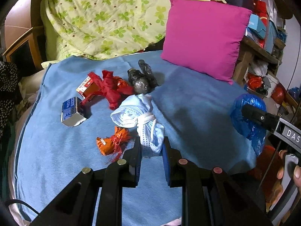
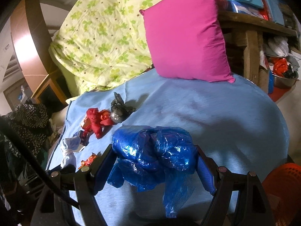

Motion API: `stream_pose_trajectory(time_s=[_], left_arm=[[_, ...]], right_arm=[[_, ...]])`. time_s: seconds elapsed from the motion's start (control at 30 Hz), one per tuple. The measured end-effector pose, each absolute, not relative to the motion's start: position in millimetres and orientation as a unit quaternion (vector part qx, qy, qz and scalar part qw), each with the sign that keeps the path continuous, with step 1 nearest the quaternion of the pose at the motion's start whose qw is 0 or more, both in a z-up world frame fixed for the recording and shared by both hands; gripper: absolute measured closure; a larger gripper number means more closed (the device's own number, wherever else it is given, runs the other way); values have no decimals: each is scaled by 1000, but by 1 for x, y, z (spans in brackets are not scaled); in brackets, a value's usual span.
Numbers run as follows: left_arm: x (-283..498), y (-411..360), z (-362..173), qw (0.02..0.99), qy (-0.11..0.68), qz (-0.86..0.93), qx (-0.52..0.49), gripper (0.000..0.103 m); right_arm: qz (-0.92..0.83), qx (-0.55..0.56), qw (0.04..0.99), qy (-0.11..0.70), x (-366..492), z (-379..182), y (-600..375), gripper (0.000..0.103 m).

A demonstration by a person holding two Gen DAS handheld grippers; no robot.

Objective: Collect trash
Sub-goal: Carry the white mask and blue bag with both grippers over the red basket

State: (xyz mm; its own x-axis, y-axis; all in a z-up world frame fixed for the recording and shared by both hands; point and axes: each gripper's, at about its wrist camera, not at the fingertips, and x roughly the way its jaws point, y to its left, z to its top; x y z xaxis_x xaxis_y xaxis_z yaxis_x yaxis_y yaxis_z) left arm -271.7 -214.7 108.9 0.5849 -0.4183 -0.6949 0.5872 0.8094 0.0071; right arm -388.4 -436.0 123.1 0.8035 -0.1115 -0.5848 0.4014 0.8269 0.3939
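Over the bed, left hand-held gripper (image 1: pixel 151 146) clamps a knotted face-mask bundle (image 1: pixel 140 117), right hand-held gripper (image 2: pixel 155 155) clamps a crumpled blue bag (image 2: pixel 153 150); both likely go next to the orange basket (image 2: pixel 286 186).

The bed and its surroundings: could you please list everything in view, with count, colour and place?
blanket: 1, light blue, covers bed
quilt: 1, yellow-green clover print, behind blanket
pillow: 1, magenta, back right
mask bundle: 1, pale blue-white, in left gripper
blue bag: 1, between right gripper's fingers
red bag: 1, centre
black bag: 1, beside red bag
orange wrapper: 1, near left gripper
boxes: 2, blue-white and red-white, left
basket: 1, orange, right edge
left gripper: black, shut
right gripper: black
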Motion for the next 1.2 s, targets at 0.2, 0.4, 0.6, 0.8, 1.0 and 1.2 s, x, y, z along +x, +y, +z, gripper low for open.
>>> stream_pose_trajectory(time_s=[0.2, 0.4, 0.6, 0.8, 1.0, 1.2], left_arm=[[-282, -226, 114, 879, 348, -301, 125, 81], [-298, -244, 118, 871, 340, -329, 134, 81], [-320, -262, 125, 861, 328, -362, 141, 81], [-357, -281, 140, 848, 309, -404, 147, 81], [-392, -296, 147, 830, 304, -440, 154, 81], [-415, -308, 147, 814, 309, -465, 163, 81]], right_arm=[[-156, 262, 910, 280, -402, 122, -447, 21], [-187, 270, 903, 277, -424, 122, -464, 21], [-227, 267, 895, 278, -454, 125, -480, 21], [-257, 265, 889, 271, -491, 135, -488, 21], [-288, 270, 882, 258, -533, 142, -494, 21], [-315, 277, 871, 256, -575, 139, -502, 20]])
